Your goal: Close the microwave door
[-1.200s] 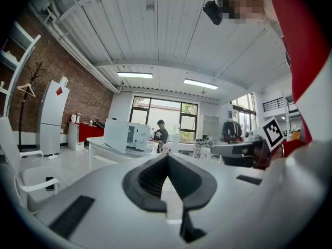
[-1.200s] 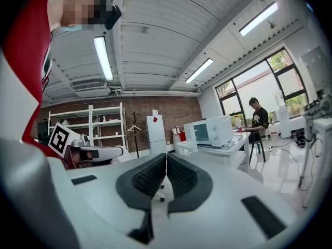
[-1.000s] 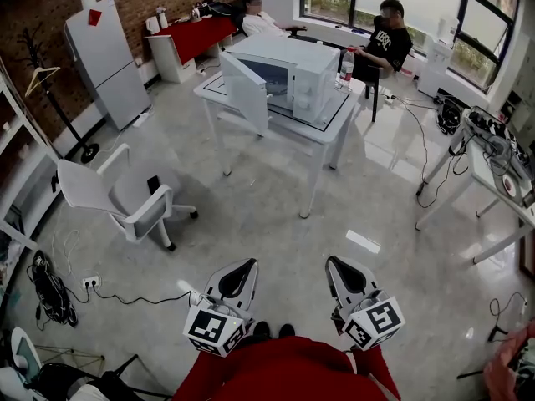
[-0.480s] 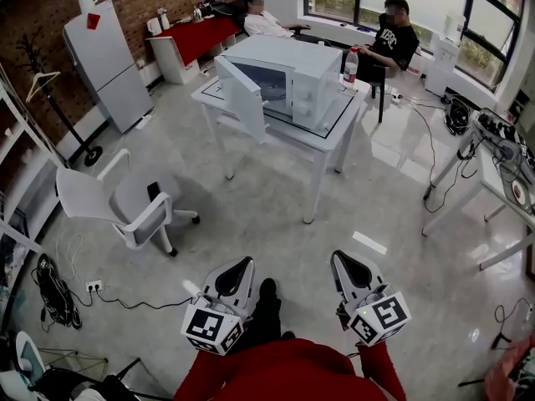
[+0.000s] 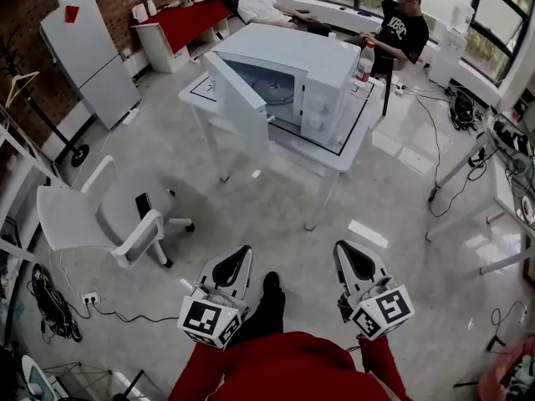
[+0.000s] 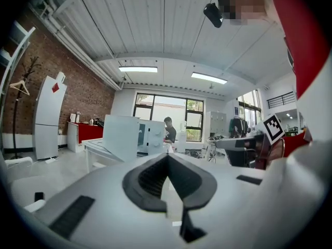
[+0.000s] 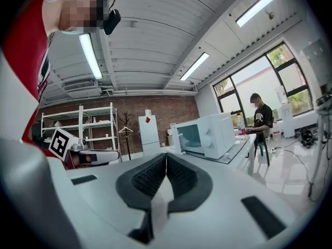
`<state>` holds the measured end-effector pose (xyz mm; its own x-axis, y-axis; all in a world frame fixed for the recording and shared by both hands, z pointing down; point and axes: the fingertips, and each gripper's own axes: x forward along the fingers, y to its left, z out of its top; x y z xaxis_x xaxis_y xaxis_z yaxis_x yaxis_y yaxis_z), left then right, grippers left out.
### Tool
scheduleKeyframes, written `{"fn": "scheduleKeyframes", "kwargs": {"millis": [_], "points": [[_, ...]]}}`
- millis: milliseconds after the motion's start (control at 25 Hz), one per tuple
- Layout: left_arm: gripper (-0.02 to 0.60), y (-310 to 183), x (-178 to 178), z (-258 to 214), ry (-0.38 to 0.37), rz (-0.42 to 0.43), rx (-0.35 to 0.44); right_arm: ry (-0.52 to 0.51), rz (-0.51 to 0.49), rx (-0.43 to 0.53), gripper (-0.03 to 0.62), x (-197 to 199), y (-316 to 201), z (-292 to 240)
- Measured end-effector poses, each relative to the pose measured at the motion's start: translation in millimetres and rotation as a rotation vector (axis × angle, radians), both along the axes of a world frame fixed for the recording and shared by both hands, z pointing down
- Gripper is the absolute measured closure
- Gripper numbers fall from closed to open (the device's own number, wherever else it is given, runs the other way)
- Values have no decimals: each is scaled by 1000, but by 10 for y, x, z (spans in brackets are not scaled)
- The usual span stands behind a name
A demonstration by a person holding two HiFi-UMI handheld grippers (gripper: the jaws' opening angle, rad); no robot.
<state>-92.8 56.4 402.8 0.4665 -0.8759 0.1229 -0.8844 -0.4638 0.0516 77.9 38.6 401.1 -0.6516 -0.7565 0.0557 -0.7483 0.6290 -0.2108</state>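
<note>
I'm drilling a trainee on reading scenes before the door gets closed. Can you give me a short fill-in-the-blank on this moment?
1. The door of the microwave stands ____.
2. On the table, right of the microwave in the head view, stands a plastic ____.
3. The left gripper and the right gripper both have their jaws ____, with nothing between them.
4. In the head view the office chair stands to the ____ of the table.

Missing words: open; bottle; shut; left

The microwave (image 5: 313,65) has a smooth white shell; the floor (image 5: 276,215) is glossy and mirror-polished; the wall (image 5: 25,7) is rough red brick; the left claw (image 5: 246,250) and right claw (image 5: 339,246) are matt white plastic with ribbed black pads (image 6: 149,178).
</note>
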Motion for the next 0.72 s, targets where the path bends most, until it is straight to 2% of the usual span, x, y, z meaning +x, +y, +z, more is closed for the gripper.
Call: {"fn": "scheduleKeyframes", "kwargs": {"millis": [360,720], "points": [[574,-1180,-308,-165,11,54,16,-6,46,15,580,-349,-1147,-224],[574,-1674,-448,-71,32,80,12,23,48,2,581,-554,-1582,-164]]}}
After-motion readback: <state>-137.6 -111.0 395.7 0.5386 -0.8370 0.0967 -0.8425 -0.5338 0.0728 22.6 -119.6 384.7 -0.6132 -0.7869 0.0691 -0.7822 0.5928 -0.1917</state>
